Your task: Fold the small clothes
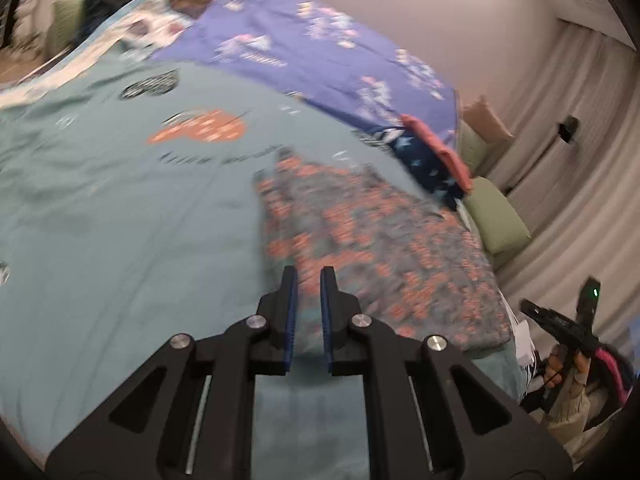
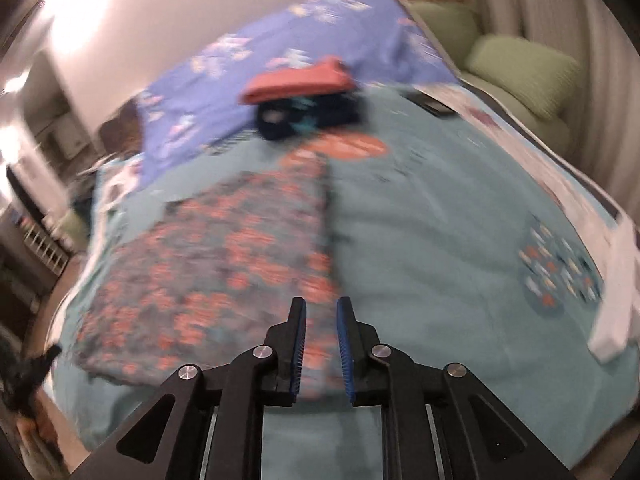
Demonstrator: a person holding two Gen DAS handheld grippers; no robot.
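The floral garment (image 2: 224, 272) is laid flat at centre frame on the teal bedspread (image 2: 440, 264). Thin, limp, light cloth is judged; a near corner should be pinched. Both the left gripper (image 1: 308, 312) and right gripper (image 2: 321, 344) are parted, empty.

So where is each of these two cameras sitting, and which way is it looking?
Left wrist view: sits on the left tool, looking forward along its fingers over the teal bedspread at the flowered garment; the person's other hand with the right tool shows at lower right.
Right wrist view: sits on the right tool, looking across the same garment; only its own fingers show clearly.
Shared: the garment, the bedspread, the stack of folded clothes and the purple blanket.
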